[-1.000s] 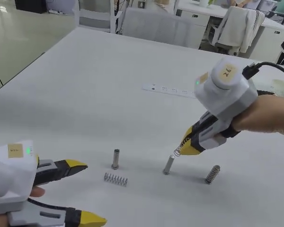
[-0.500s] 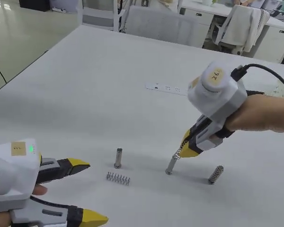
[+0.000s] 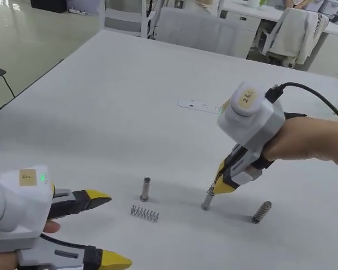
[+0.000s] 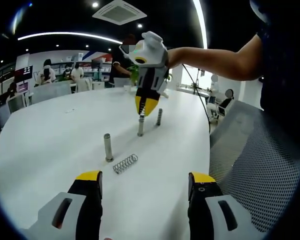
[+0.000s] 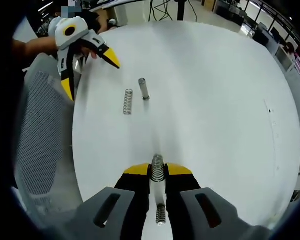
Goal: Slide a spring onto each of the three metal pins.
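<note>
The right hand-held gripper [image 3: 218, 185] points down at the white counter [image 3: 129, 112]. Its two yellow tips are pinched almost together on a small spring [image 3: 215, 184]. In the right gripper view, the spring [image 5: 159, 172] sticks out a little past the tips of this hand-held gripper [image 5: 158, 170].

Right under those tips stands the middle pin [image 3: 207, 201]. The low end of the spring is at the top of this pin. It looks as if it may be just over the tip, but it is too small to be sure.

A bit off to one side of the right hand-held gripper is the third pin [image 3: 261, 212]. It leans a little and has a spring all the way down on it.

The left hand-held gripper [image 3: 114, 229] is low, close to the person. Its tips are wide apart and nothing is between them. Just in front of it [image 4: 146, 177] a loose spring [image 4: 125, 163] lies flat on the counter. Just past that spring stands a bare pin [image 4: 108, 147]. The right gripper view shows the same loose spring [image 5: 127, 101] and bare pin [image 5: 144, 88] side by side, near the left hand-held gripper [image 5: 92, 79].

Far beyond both hand-held grippers lies a white power strip [image 3: 200, 106].
</note>
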The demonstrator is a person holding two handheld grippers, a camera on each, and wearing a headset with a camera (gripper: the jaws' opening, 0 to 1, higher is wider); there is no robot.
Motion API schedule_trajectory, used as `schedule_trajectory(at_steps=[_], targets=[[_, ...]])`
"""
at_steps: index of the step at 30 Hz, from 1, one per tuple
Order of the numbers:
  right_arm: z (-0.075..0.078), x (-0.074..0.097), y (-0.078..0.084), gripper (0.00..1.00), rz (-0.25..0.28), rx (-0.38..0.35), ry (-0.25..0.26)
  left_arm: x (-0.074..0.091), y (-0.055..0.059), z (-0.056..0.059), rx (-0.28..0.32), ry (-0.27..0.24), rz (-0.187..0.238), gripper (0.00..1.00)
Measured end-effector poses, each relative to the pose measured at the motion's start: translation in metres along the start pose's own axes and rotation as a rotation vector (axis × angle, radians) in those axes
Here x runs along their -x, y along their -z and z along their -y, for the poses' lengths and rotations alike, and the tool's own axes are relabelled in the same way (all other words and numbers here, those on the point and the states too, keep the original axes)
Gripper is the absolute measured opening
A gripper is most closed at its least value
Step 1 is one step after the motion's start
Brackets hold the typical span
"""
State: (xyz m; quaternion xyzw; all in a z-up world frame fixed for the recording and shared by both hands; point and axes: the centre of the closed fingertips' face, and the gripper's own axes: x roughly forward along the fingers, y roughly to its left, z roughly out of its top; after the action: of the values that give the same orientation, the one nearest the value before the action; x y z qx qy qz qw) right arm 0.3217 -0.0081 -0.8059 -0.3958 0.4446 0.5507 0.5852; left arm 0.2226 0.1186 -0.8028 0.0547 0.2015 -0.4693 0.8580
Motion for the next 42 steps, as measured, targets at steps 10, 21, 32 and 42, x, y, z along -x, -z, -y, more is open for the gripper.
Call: schedule_trajectory(at_steps=[10, 21, 32, 42], targets=[[0.001, -0.018, 0.001, 0.09, -0.038, 0.004, -0.011, -0.001, -0.001, 0.0, 0.001, 0.0, 0.002, 0.65], [-0.002, -0.032, -0.001, 0.09, -0.04, -0.008, -0.023, -0.003, -0.001, 0.0, 0.002, 0.002, 0.003, 0.65], [-0.005, -0.041, -0.006, 0.09, -0.04, -0.011, -0.022, -0.002, -0.001, -0.001, 0.004, -0.001, 0.005, 0.65], [-0.006, -0.042, -0.008, 0.1, -0.03, -0.018, -0.025, -0.003, -0.001, -0.001, 0.006, 0.002, 0.006, 0.64]])
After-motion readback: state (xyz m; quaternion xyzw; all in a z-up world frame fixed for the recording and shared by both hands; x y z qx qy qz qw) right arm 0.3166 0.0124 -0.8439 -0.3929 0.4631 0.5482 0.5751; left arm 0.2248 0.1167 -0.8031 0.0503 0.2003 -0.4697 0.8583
